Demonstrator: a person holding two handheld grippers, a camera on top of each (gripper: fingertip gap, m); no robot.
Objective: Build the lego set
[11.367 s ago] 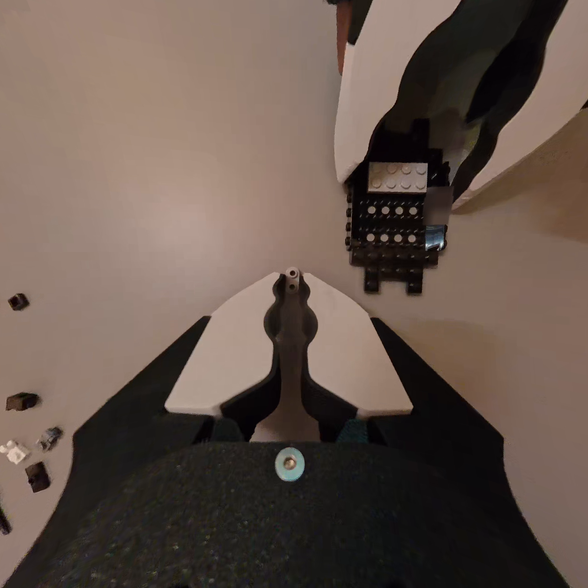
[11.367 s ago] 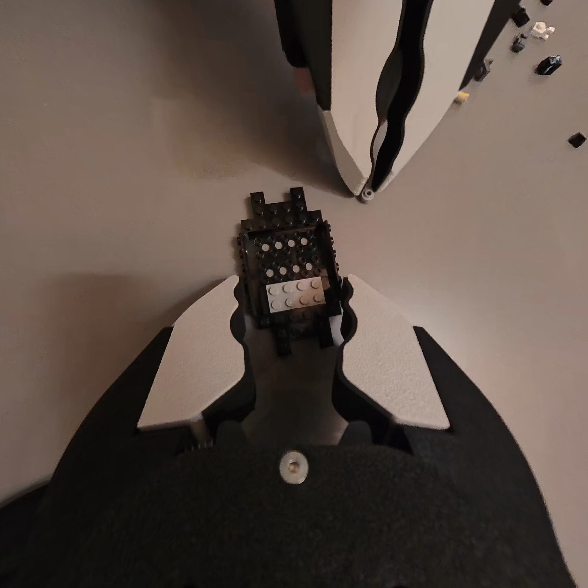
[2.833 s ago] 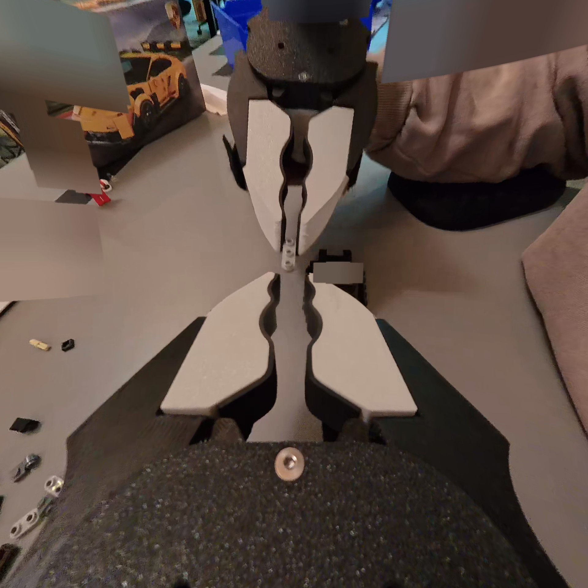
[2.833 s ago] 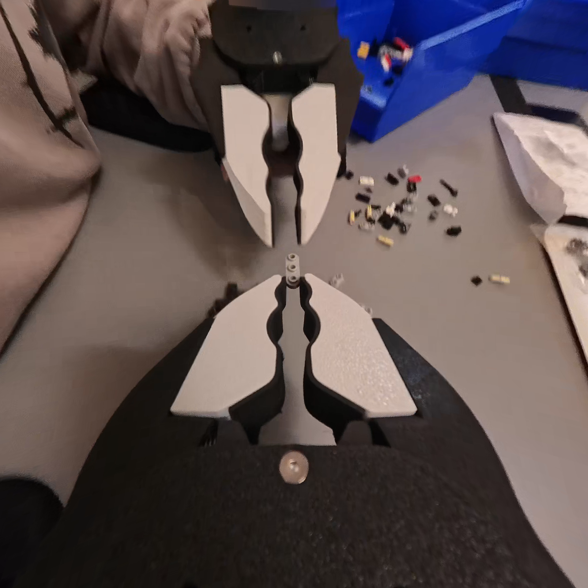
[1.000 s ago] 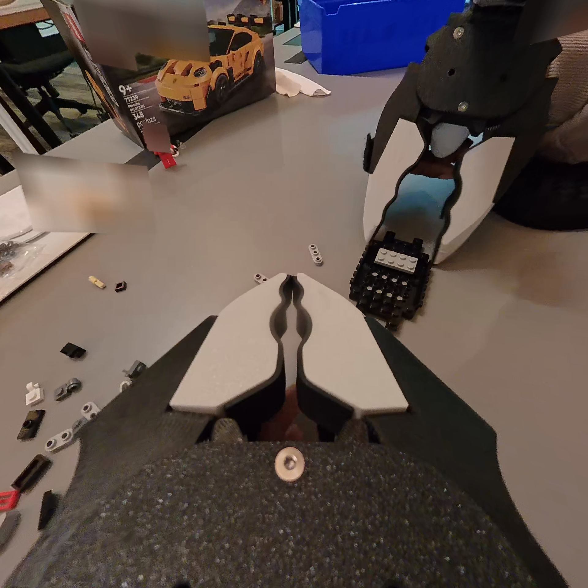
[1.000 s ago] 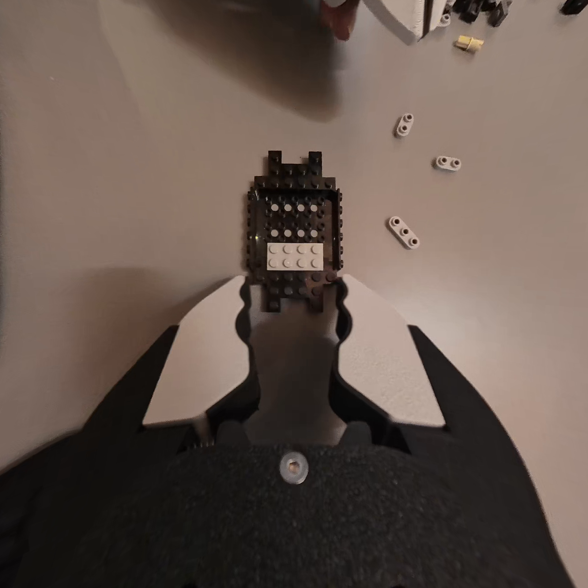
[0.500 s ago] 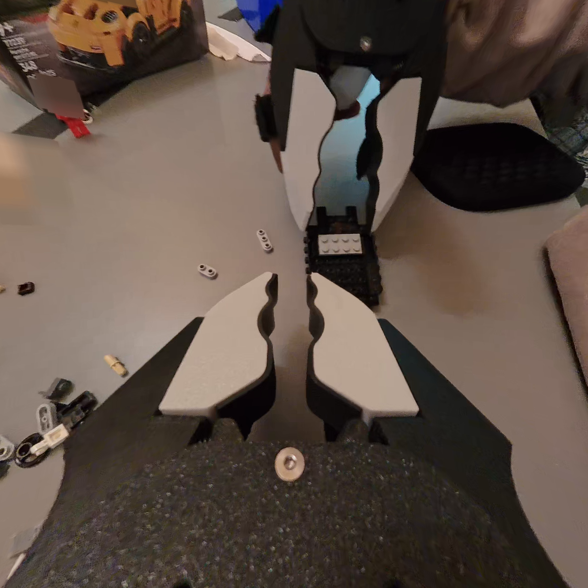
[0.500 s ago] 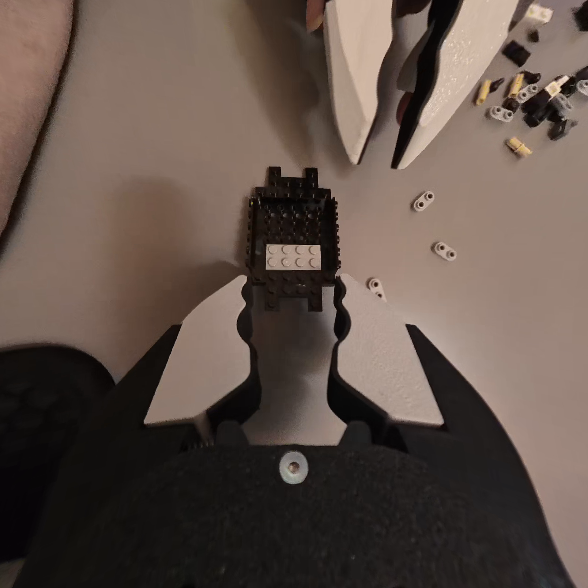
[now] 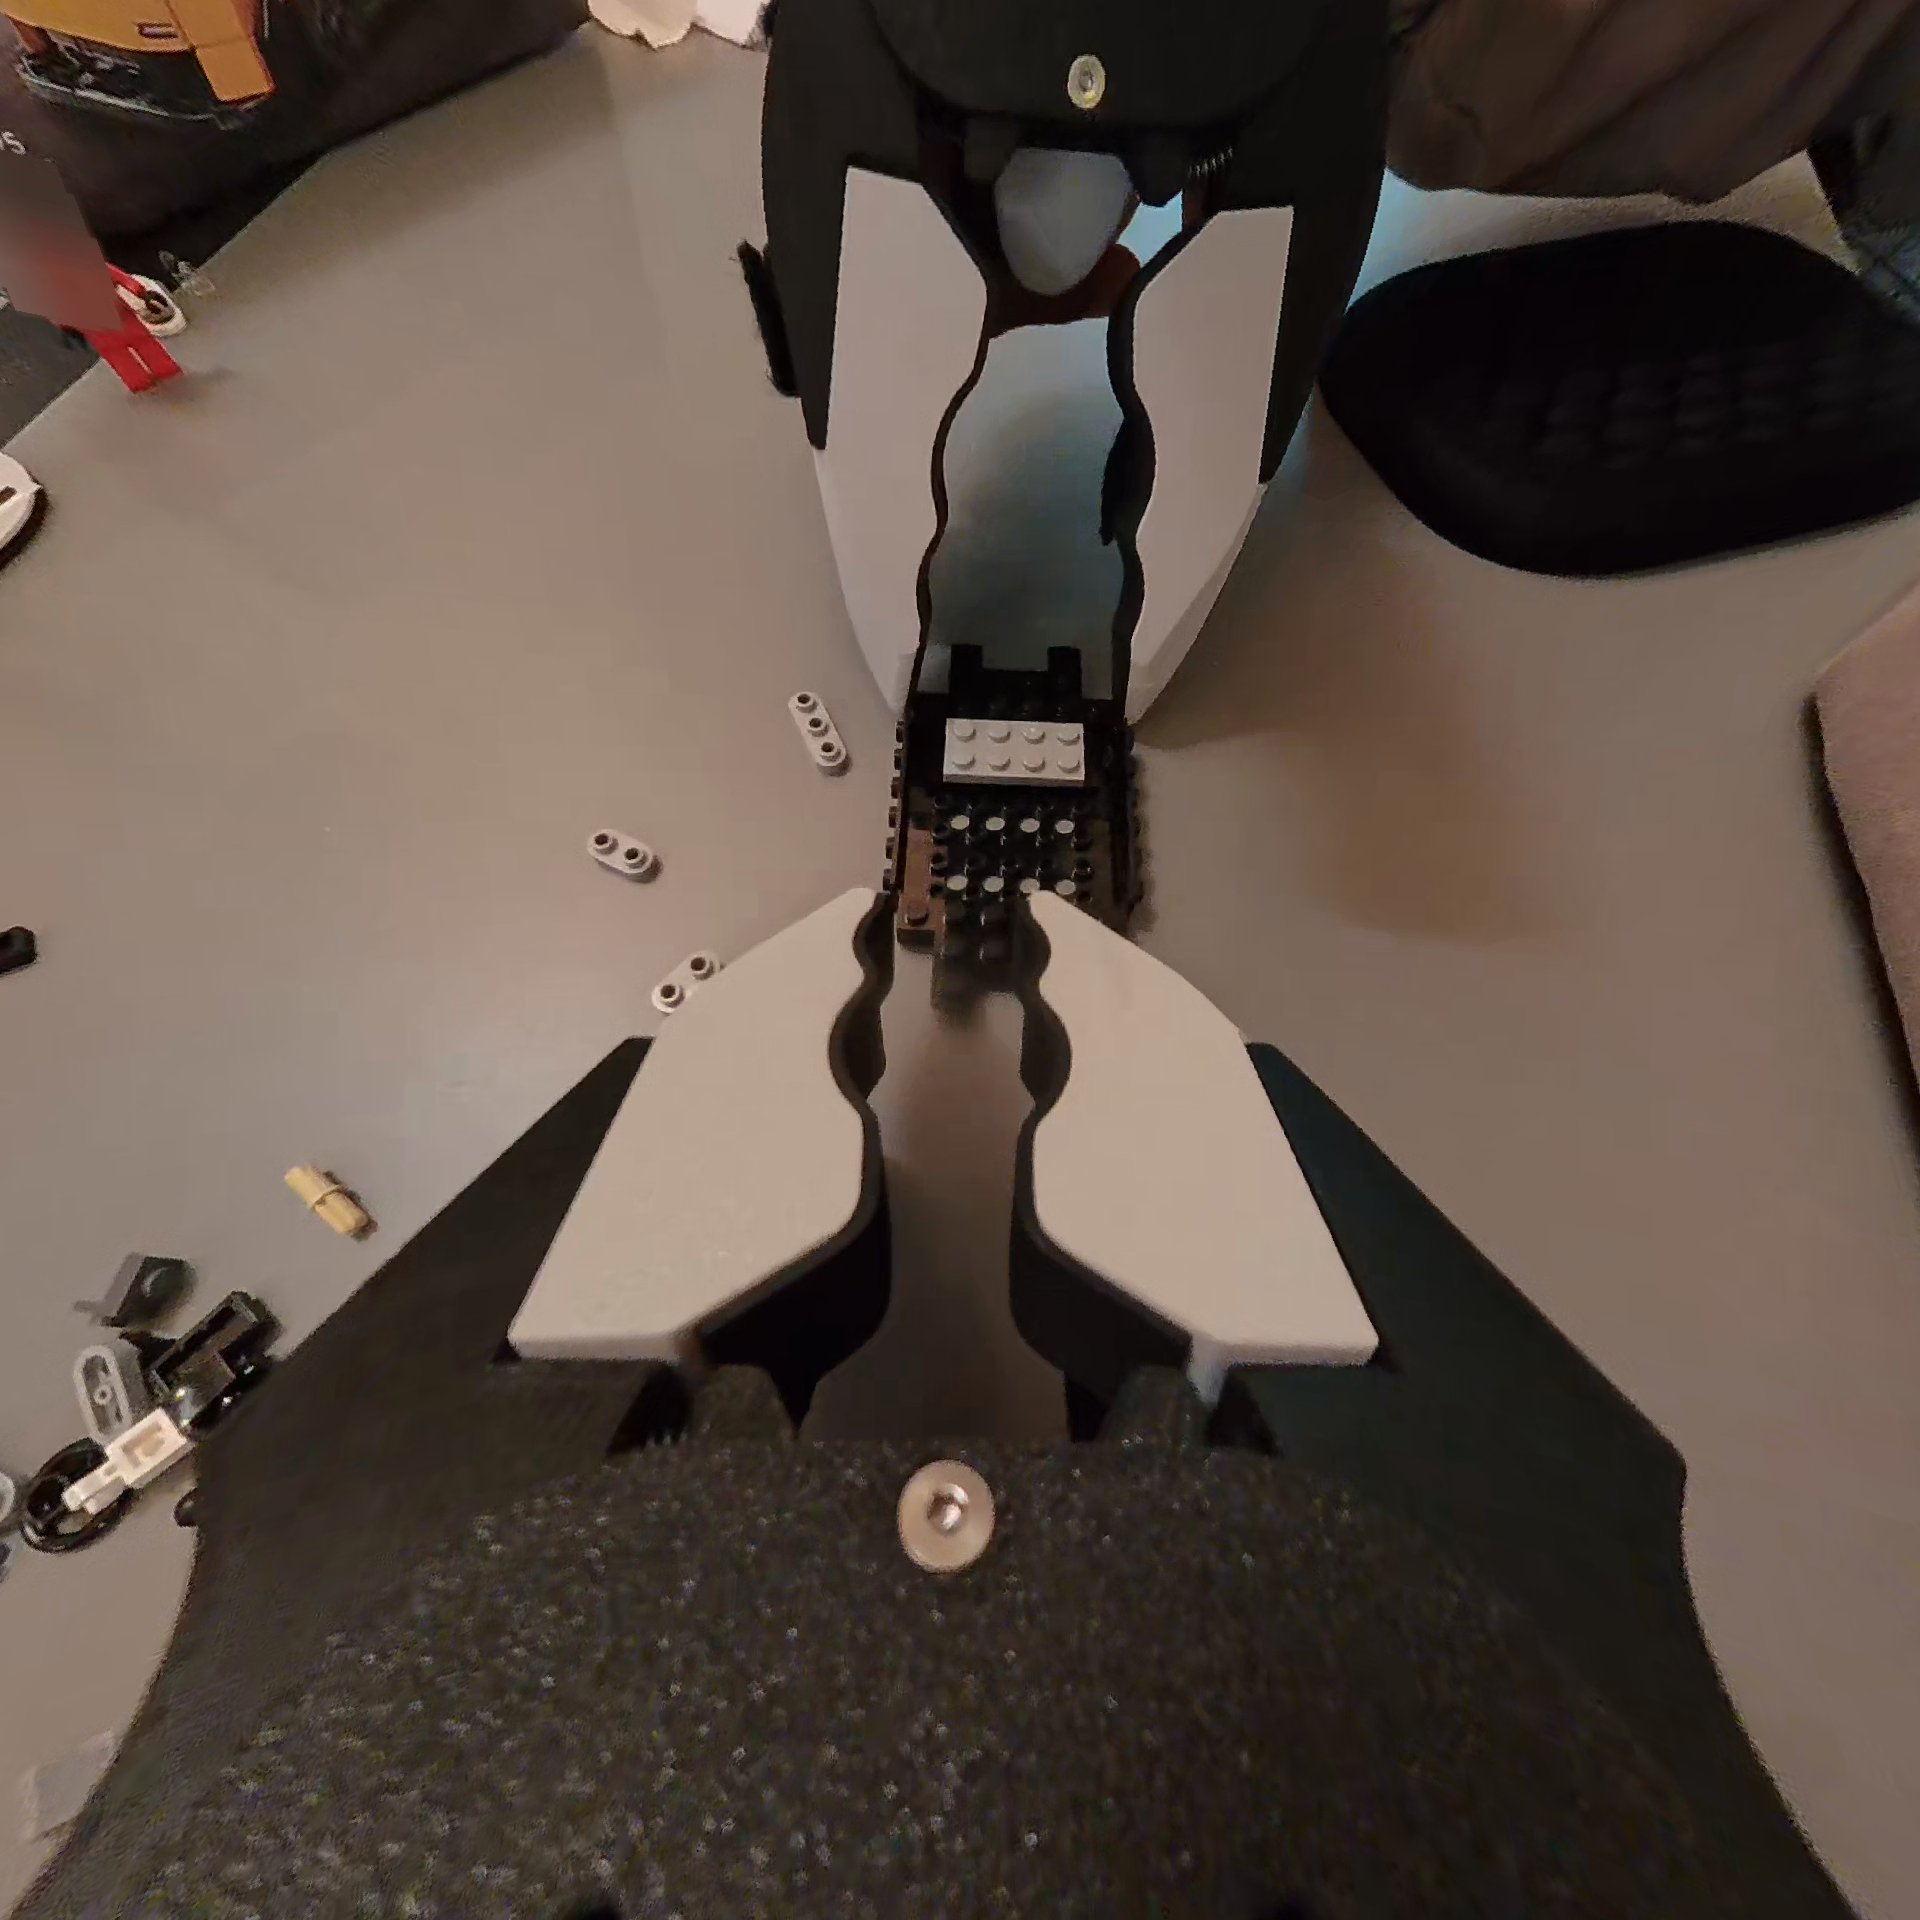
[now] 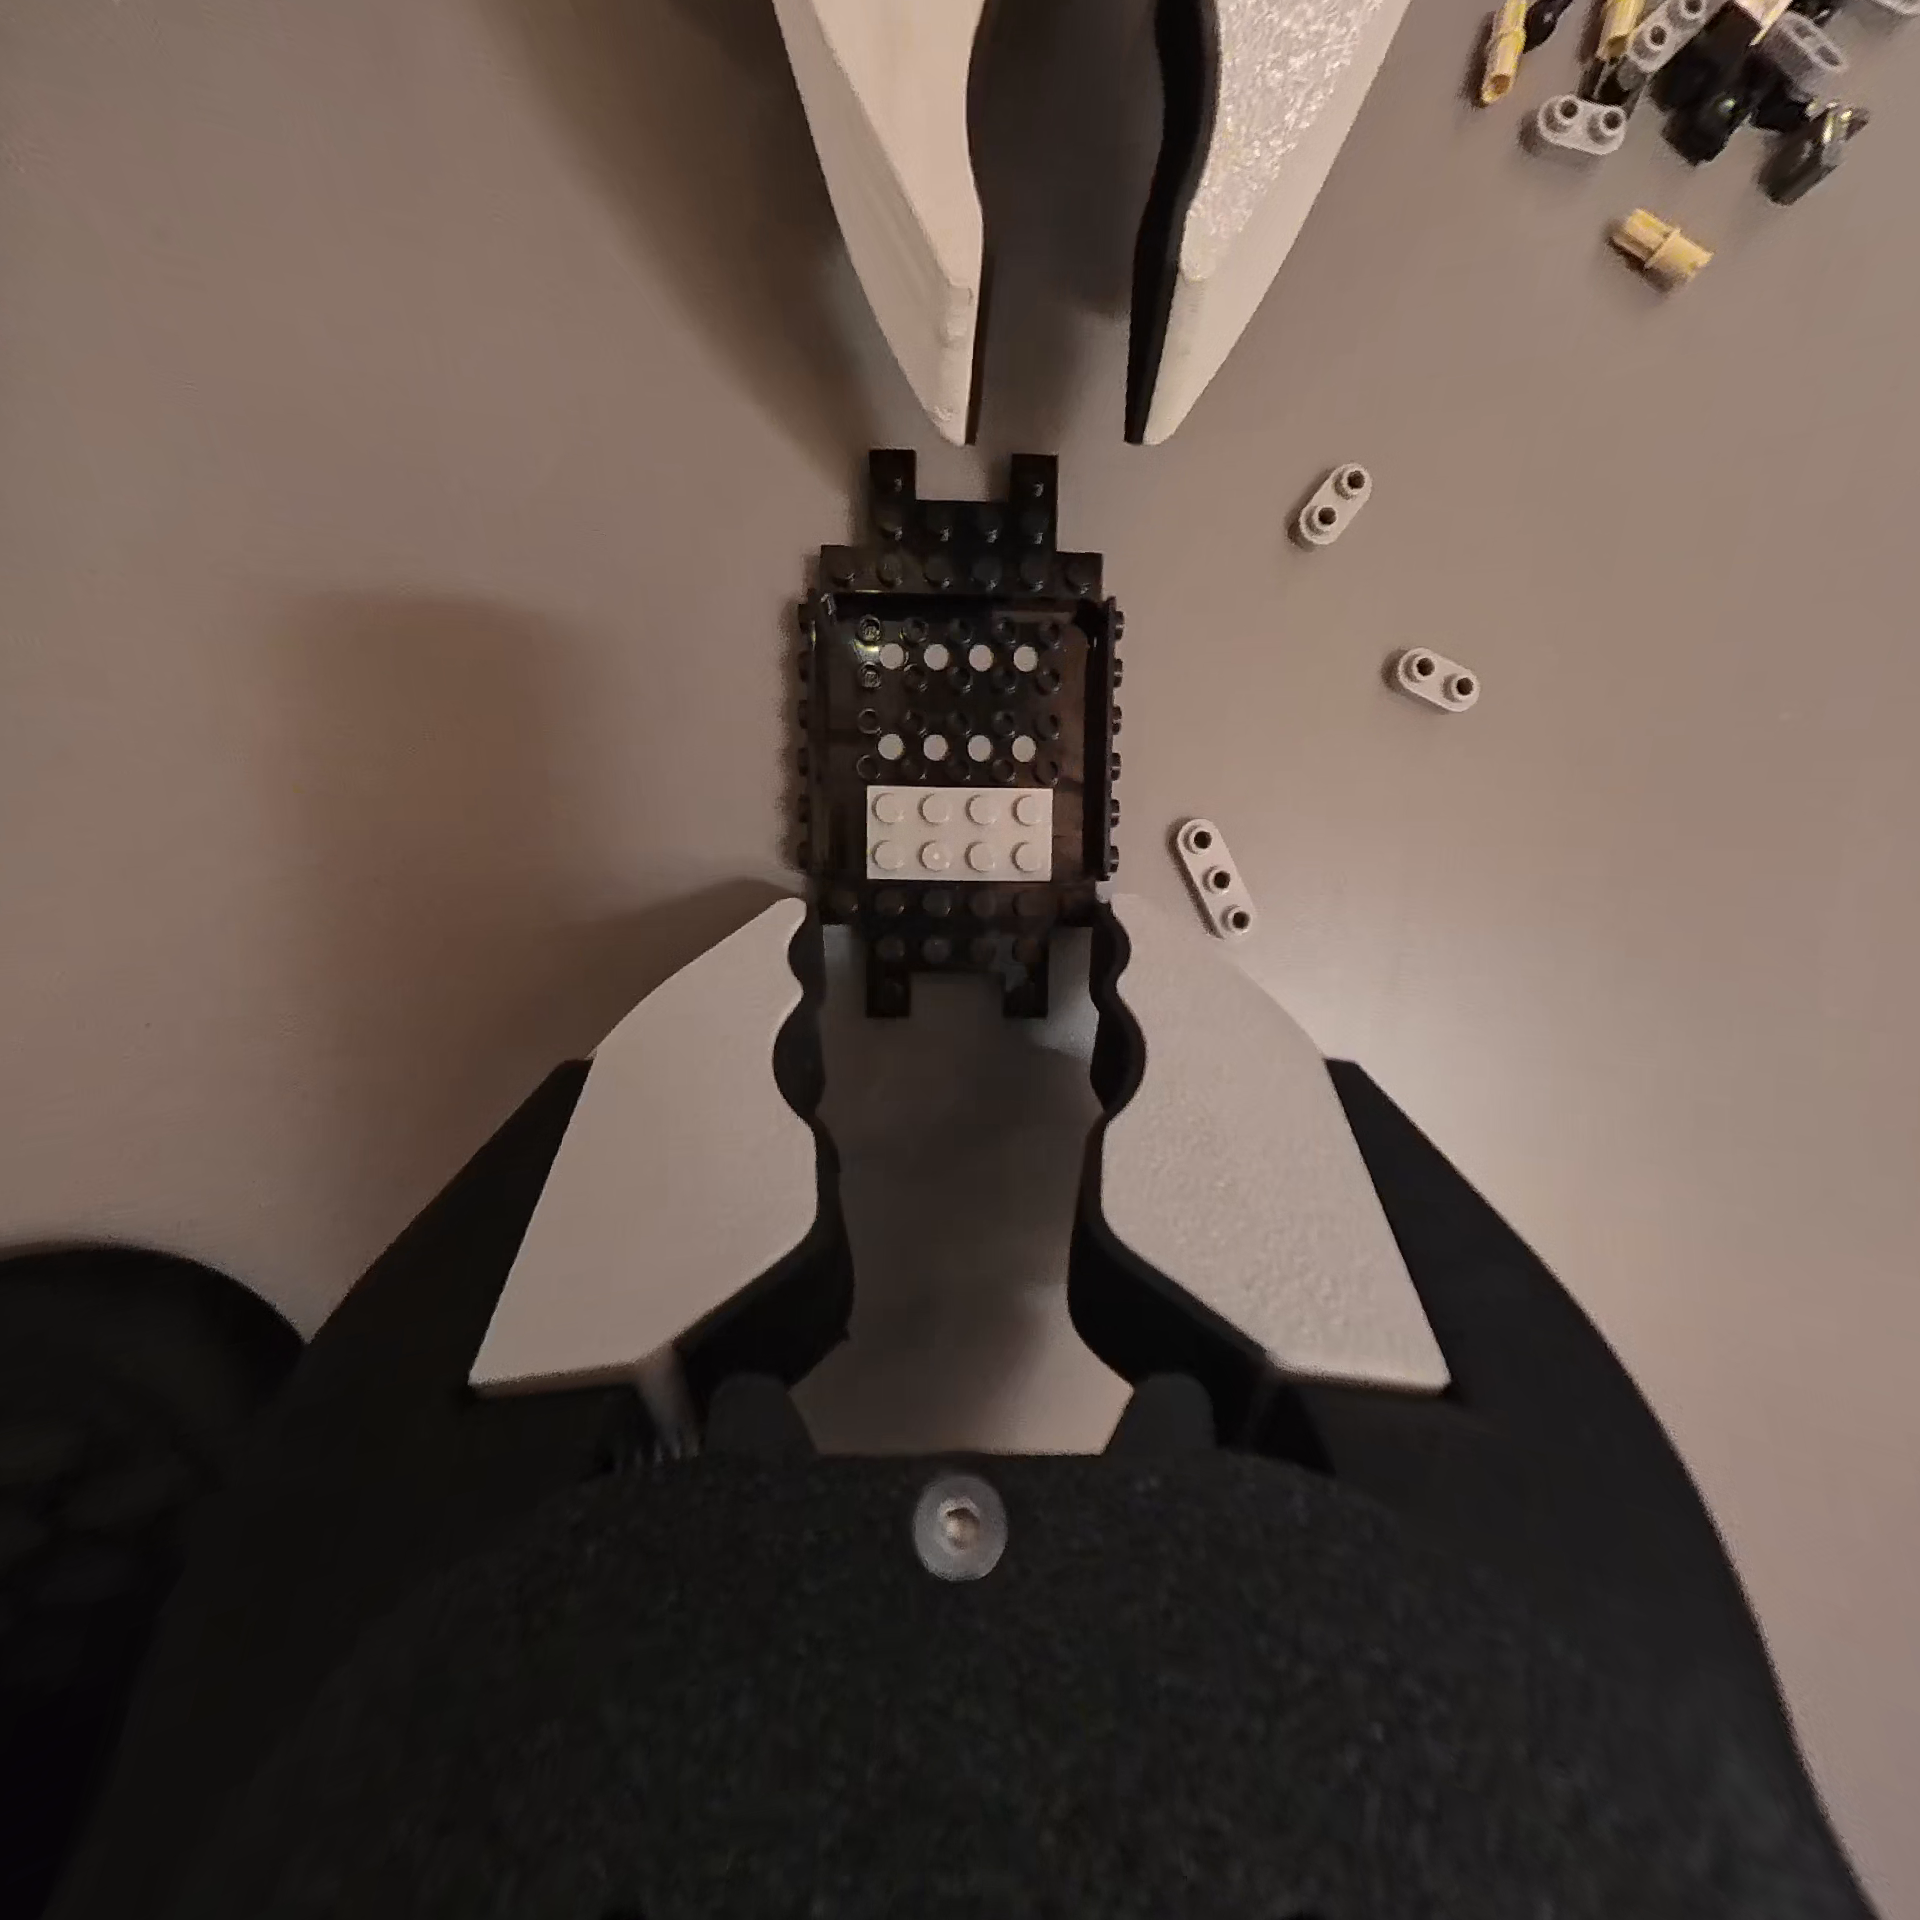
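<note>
Your right tongs [image 10: 951,914] are spread wide, their tips bracketing the near end of the black Lego chassis [image 10: 956,717] without visibly gripping it. Your left tongs [image 9: 956,914] are partly open and empty, tips at the chassis's opposite end. The chassis lies flat on the grey counter [image 10: 416,520], a light grey two-by-four plate [image 10: 956,847] pressed into its tray. It looks light, stiff and smooth-sided, likely to skid or pop apart if pinched unevenly; take it across the long side walls. Three small grey link pieces [image 10: 1434,675] lie just beside it, loose parts [image 9: 135,1382] farther out.
</note>
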